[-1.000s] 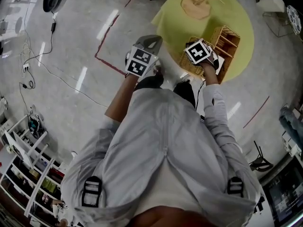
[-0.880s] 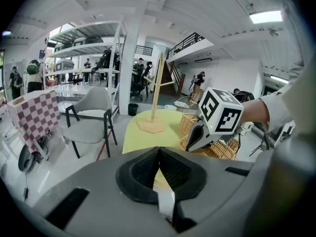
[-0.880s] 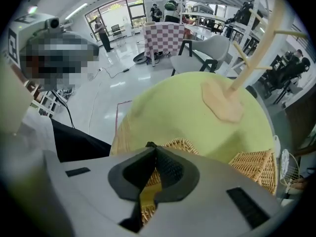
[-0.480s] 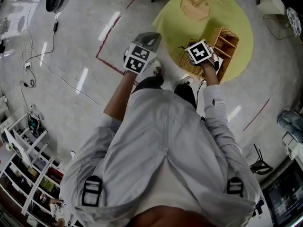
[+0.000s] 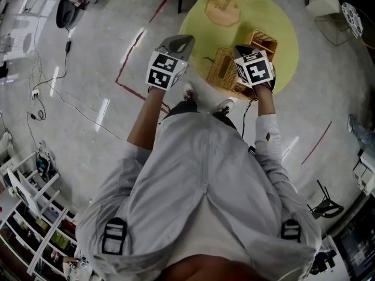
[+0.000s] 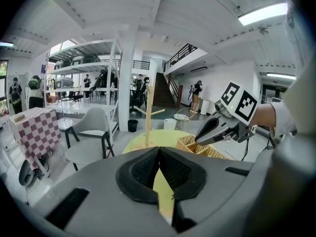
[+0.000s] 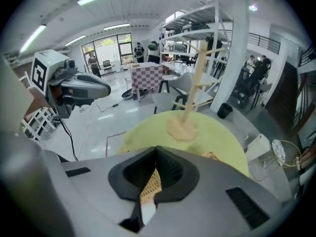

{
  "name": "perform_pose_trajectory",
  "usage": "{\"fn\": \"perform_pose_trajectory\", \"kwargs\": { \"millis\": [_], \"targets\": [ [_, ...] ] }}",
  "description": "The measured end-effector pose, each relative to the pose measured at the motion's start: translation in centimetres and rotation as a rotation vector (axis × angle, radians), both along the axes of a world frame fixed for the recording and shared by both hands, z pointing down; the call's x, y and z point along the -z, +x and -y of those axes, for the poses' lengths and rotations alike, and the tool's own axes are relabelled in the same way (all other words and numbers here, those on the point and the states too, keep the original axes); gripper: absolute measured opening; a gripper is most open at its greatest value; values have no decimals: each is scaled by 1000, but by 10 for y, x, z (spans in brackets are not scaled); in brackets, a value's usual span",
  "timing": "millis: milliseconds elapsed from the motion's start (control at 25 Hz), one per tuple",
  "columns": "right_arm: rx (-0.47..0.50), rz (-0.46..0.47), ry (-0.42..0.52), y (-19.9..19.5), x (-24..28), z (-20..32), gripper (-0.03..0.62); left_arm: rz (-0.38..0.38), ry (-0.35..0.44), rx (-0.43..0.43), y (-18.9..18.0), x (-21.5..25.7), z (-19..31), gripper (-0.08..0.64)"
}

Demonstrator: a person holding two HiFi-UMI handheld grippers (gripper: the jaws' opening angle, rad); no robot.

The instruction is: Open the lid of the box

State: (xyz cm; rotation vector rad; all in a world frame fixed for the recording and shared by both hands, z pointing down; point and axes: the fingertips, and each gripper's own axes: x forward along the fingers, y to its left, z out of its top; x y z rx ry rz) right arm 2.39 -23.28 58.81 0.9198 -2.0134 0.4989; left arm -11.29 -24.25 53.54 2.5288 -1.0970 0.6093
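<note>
A wicker box [image 5: 224,69] stands on the near part of a round yellow table [image 5: 202,25]. Its far end shows open compartments [image 5: 262,41]; a woven panel covers the near end. My right gripper [image 5: 245,52] hovers over the box's right side, jaws shut with the tips touching and nothing pinched. In the right gripper view only wickerwork [image 7: 150,184] shows below the jaws. My left gripper [image 5: 179,43] is held left of the box, off the table's edge, shut and empty. The left gripper view shows the box [image 6: 196,146] and the right gripper [image 6: 212,129] above it.
A wooden peg stand [image 5: 225,7] rises from the table's far side and shows as stand [image 7: 190,102] in the right gripper view. Red tape lines [image 5: 126,78] and cables [image 5: 64,95] cross the floor on the left. Chairs and shelving stand further off.
Both grippers have risen and look larger in the head view. The right gripper has shifted from over the box's middle to its right side. The left gripper stays left of the box.
</note>
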Motion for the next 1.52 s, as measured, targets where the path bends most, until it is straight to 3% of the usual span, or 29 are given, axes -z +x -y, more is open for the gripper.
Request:
{"fn": "perform_pose_trajectory", "kwargs": {
  "millis": [440, 760, 1160, 1520],
  "targets": [
    [-184, 20, 379, 108, 137, -10, 23, -37, 228, -155, 98, 97, 5, 29],
    [-281, 32, 629, 165, 213, -33, 23, -50, 392, -230, 141, 170, -1, 29],
    [-345, 36, 783, 204, 275, -48, 23, -66, 508, -250, 164, 224, -1, 29],
    [-303, 18, 808, 204, 290, -40, 23, -57, 553, -239, 170, 244, 2, 29]
  ]
}}
